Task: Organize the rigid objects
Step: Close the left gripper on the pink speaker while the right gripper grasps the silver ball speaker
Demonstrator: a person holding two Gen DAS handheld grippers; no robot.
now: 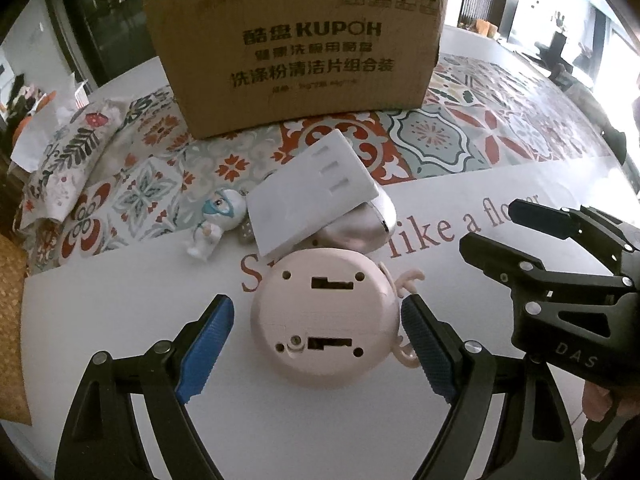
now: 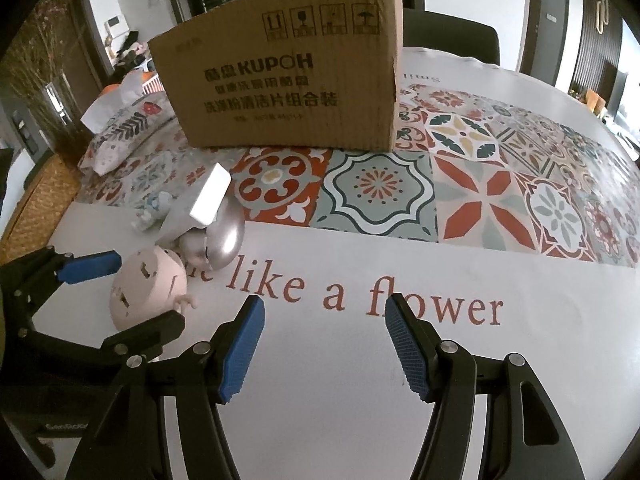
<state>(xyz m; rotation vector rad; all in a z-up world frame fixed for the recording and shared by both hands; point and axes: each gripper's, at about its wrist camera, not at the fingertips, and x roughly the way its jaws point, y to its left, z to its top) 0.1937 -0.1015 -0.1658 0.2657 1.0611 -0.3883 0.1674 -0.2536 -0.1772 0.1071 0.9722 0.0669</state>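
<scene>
Left tool (image 1: 316,344) spread wide, blue pads straddling the round pale-pink plastic toy (image 1: 326,316) lying base-up on the counter (image 1: 360,420); pads look clear of its sides, nothing pinched yet. Toy sits at the near end of a small heap: small white figurine with teal goggles (image 1: 218,220), flat white plastic slab with slots (image 1: 312,192) leaning on a shiny silver egg-shaped object (image 1: 360,220). Brown cardboard box printed KUPOH (image 1: 296,48) stands behind, likely the drop target.

Step, as I read it: close on the pink toy. Centre it between the pads, grip across the widest part, avoid the thin pink hooks on its right edge, lift straight so the slab isn't disturbed.

Right tool (image 2: 324,348) part-spread, empty, over bare counter by the "flower" lettering.

Left view shows the toy's base slots and screw holes; right view shows its domed side, the slab's tilt, and the box's right edge.
</scene>
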